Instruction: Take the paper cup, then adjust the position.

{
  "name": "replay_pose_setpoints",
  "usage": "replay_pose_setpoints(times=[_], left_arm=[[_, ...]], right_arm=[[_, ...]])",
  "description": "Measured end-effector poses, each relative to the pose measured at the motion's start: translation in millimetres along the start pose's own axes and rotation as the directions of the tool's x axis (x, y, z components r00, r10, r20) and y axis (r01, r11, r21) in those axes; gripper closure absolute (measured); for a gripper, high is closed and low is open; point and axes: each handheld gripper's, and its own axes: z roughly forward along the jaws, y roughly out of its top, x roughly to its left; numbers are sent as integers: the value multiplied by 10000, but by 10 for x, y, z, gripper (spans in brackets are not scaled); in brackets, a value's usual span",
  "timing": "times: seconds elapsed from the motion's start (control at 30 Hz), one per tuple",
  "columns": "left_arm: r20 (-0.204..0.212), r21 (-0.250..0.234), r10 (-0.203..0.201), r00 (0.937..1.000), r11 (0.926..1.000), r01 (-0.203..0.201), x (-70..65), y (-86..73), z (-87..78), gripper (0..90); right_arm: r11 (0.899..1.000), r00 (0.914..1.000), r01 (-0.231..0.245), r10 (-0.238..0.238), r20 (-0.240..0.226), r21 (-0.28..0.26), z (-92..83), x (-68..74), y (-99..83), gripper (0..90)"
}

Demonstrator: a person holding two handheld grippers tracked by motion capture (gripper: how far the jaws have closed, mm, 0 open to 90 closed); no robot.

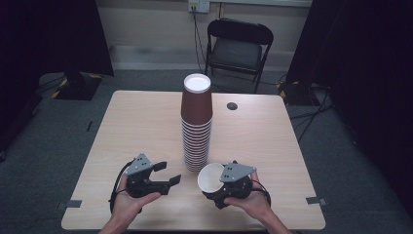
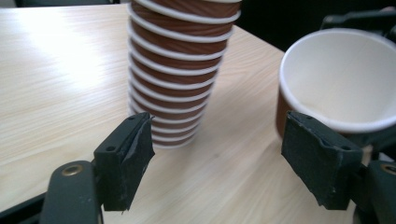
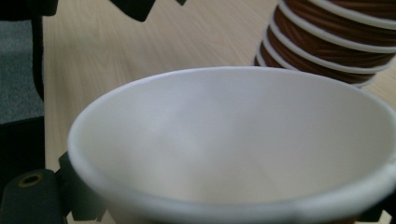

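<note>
Pale wood-grain worktop [image 1: 146, 122], dim room. Tall stack of brown paper cups with white rims [image 1: 197, 122] stands at centre. Your right hand-held gripper [image 1: 220, 187] pinches one loose brown paper cup [image 1: 210, 178] at 5 o'clock of the stack, mouth tilted leftward. Left hand-held gripper [image 1: 165, 174], at 7 o'clock, is spread and empty. Keep the grip gentle; level the cup before moving.

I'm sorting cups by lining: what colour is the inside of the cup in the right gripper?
White inside the cup, brown outside; right gripper view shows it best.
</note>
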Motion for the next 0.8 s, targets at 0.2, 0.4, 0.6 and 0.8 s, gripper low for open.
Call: replay_pose_setpoints(times=[0.2, 0.4, 0.6, 0.8], left_arm=[[-598, 78, 339, 9976, 9994, -335, 102, -84, 9, 242], [-765, -9, 663, 9949, 9978, -665, 169, -151, -33, 242], [-1061, -174, 426, 9934, 9989, -447, 237, -180, -107, 241], [-1179, -347, 310, 9925, 9988, -353, 276, -175, -142, 242]], right_arm=[[9963, 9966, -760, 772, 302, -401, -68, -155, -18, 105], [9876, 9856, -1401, 1460, 855, -714, -157, -281, -68, 105], [9748, 9645, -2013, 2144, 1540, -962, -222, -438, -121, 105], [9593, 9438, -2514, 2724, 1873, -1283, -265, -629, -106, 104]])
